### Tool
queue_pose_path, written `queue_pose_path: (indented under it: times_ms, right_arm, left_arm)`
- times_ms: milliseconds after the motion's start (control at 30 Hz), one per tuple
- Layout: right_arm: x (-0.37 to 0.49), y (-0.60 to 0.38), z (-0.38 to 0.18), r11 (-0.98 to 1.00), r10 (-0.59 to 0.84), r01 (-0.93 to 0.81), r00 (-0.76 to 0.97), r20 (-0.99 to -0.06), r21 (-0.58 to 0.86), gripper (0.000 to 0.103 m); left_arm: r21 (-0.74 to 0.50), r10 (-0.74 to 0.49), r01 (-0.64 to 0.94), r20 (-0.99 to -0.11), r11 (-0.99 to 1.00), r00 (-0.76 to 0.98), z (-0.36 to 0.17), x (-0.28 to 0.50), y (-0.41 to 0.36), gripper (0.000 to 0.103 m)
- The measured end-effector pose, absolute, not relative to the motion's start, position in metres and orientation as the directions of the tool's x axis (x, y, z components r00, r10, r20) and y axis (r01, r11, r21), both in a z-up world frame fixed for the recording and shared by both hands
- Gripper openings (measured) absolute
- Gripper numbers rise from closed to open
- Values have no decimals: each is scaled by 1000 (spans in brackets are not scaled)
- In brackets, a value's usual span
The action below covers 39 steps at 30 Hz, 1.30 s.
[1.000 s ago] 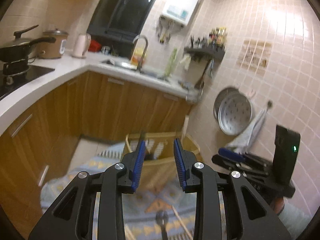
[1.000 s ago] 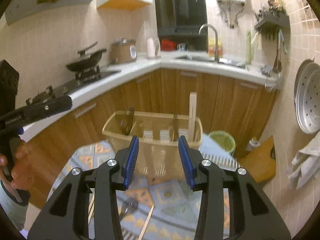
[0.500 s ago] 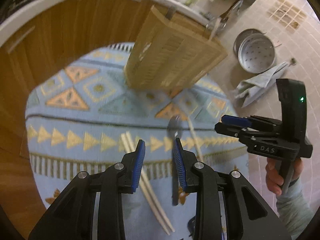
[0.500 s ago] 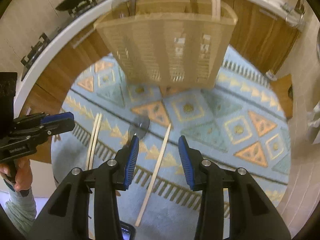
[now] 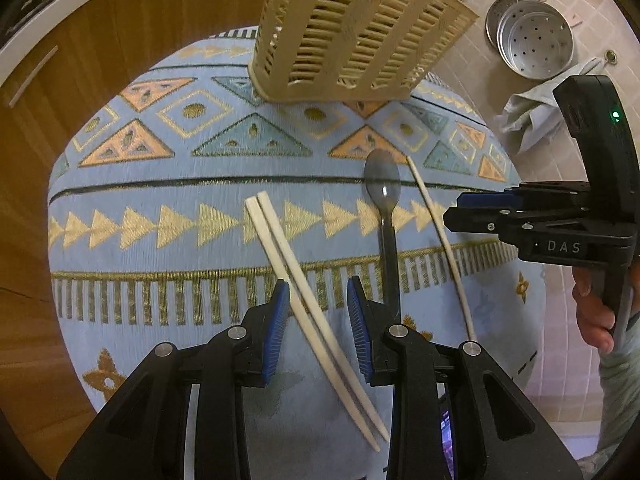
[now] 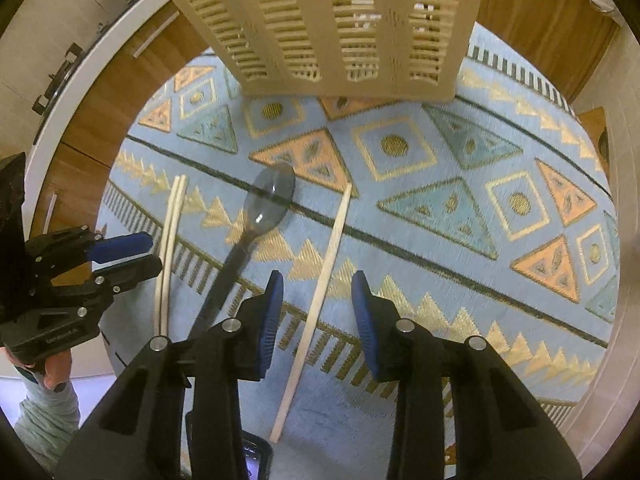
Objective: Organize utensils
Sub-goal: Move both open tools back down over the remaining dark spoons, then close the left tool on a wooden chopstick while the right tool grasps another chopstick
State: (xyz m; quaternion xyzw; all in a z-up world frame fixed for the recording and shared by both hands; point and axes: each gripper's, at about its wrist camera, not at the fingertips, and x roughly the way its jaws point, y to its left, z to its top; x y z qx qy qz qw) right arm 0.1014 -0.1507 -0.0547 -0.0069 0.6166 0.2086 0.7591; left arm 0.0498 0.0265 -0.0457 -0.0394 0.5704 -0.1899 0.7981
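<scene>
A pair of pale chopsticks point(image 5: 304, 284) lies on the blue patterned cloth point(image 5: 160, 184), running between the fingers of my open left gripper point(image 5: 318, 292), which hovers above them. A dark spoon point(image 5: 384, 208) and a single wooden stick point(image 5: 440, 236) lie to the right. In the right wrist view my open right gripper point(image 6: 318, 284) hovers over the single stick point(image 6: 320, 300); the spoon point(image 6: 264, 208) and the chopstick pair point(image 6: 170, 240) lie to its left. A beige slatted utensil basket point(image 5: 352, 36) stands at the far side of the cloth, also in the right wrist view point(image 6: 340, 20).
Wooden cabinets point(image 5: 100, 32) curve around the far left. A perforated metal steamer pan point(image 5: 532, 40) and a grey rag point(image 5: 532, 112) are by the tiled wall on the right. The other gripper shows in each view: the right one point(image 5: 480, 208) and the left one point(image 6: 132, 252).
Both grippers have tipped down from looking across the kitchen to looking at the cloth, and have come lower and closer to the utensils. Both stay open.
</scene>
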Motion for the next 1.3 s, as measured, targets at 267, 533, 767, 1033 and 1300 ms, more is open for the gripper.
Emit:
queue_pose_path:
  times_ms: [267, 533, 767, 1033, 1300]
  right_arm:
    - [103, -146, -63, 911, 307, -326, 134, -942, 251, 32]
    - [104, -146, -68, 916, 280, -331, 129, -951, 224, 32]
    - [109, -136, -69, 921, 264, -331, 135, -955, 208, 32]
    - [103, -134, -70, 929, 189, -348, 162, -969, 123, 8]
    - [108, -135, -70, 930, 188, -341, 127, -974, 135, 7]
  left_arm:
    - [-250, -307, 222, -909, 942, 281, -53, 55, 32, 28]
    - [-213, -277, 245, -923, 946, 266, -53, 59, 29, 27]
    - [-167, -239, 281, -939, 945, 246, -55, 74, 17, 27]
    - [-185, -254, 278, -937, 943, 239, -57, 77, 26, 9]
    - [-220, -282, 273, -936, 936, 212, -56, 80, 28, 19]
